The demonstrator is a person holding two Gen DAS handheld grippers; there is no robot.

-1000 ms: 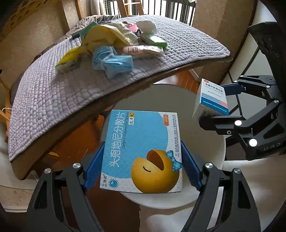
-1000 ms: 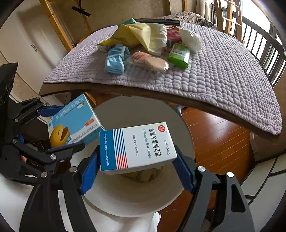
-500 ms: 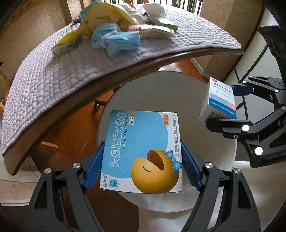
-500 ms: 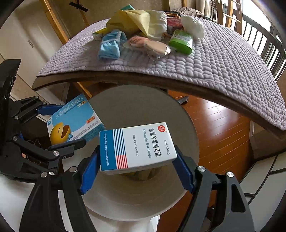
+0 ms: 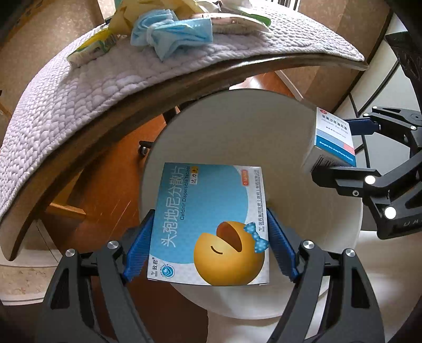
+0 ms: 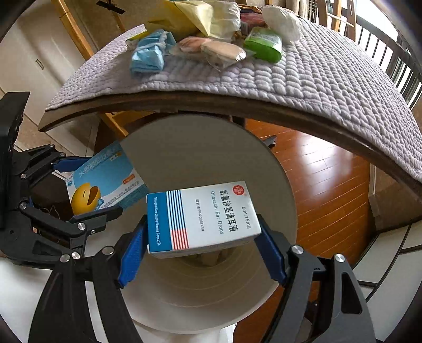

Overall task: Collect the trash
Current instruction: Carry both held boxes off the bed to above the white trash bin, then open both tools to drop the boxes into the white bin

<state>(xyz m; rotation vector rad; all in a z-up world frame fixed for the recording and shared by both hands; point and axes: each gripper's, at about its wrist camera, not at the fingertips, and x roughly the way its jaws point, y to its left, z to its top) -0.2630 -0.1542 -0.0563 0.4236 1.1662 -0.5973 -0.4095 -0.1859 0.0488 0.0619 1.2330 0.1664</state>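
My left gripper [image 5: 209, 242] is shut on a blue tablet box with a yellow cartoon face [image 5: 211, 224], held over the open white round bin [image 5: 237, 126]. My right gripper [image 6: 201, 245] is shut on a white and blue ear drops box [image 6: 203, 216], also over the bin's [image 6: 205, 147] mouth. Each box shows in the other view: the ear drops box [image 5: 332, 142] at right, the tablet box [image 6: 105, 182] at left. More trash lies on the table: a blue face mask [image 6: 150, 55], a green packet [image 6: 263, 44], yellow wrappers [image 6: 184, 18].
A table with a grey quilted cover [image 6: 329, 76] stands just beyond the bin, its wooden edge [image 5: 158, 100] overhanging the bin's far rim. Wood floor [image 6: 324, 179] lies to the right. Some trash shows at the bin's bottom [image 6: 211, 260].
Both grippers have dropped lower and closer to the bin with their boxes still held; the table now sits higher in both views.
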